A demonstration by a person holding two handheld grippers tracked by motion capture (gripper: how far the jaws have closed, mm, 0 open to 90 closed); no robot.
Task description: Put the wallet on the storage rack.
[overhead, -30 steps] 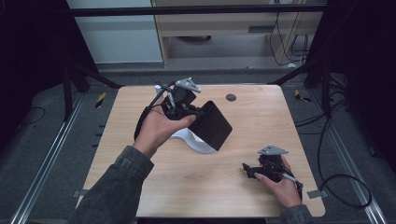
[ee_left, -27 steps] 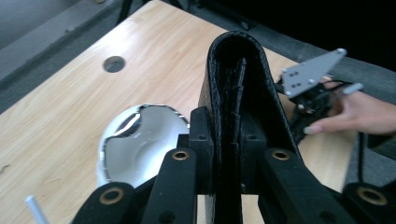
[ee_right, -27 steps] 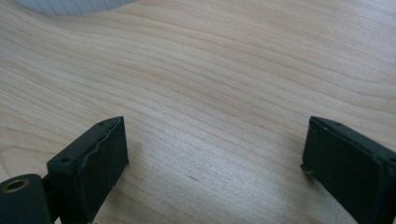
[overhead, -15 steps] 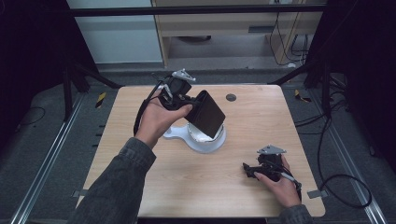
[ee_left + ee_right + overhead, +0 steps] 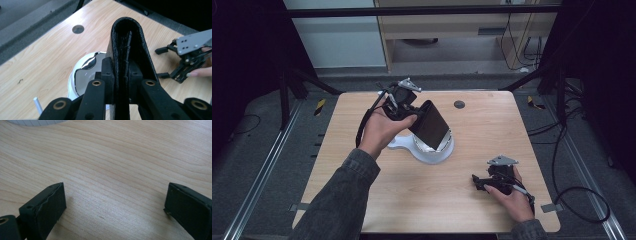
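Observation:
My left gripper [image 5: 414,116] is shut on a black folded leather case [image 5: 432,125], which it holds tilted over the middle of the table. In the left gripper view the case [image 5: 127,42] stands edge-on between the pads, pinched near its lower end. Right under it sits a white round base [image 5: 438,156] with a shiny chrome inset [image 5: 87,67]. The case's lower edge is close to the base; I cannot tell whether they touch. My right gripper [image 5: 479,182] lies on the table at the front right, held by a hand. Its jaws are open over bare wood [image 5: 115,205].
The wooden table [image 5: 362,165] has a round dark grommet hole [image 5: 459,104] near its far edge. A black cable [image 5: 364,122] loops from the left gripper. Dark frame posts and floor cables surround the table.
The left hand has shifted a little toward the far left with the case still in it, uncovering more of the white base. The right hand has not moved.

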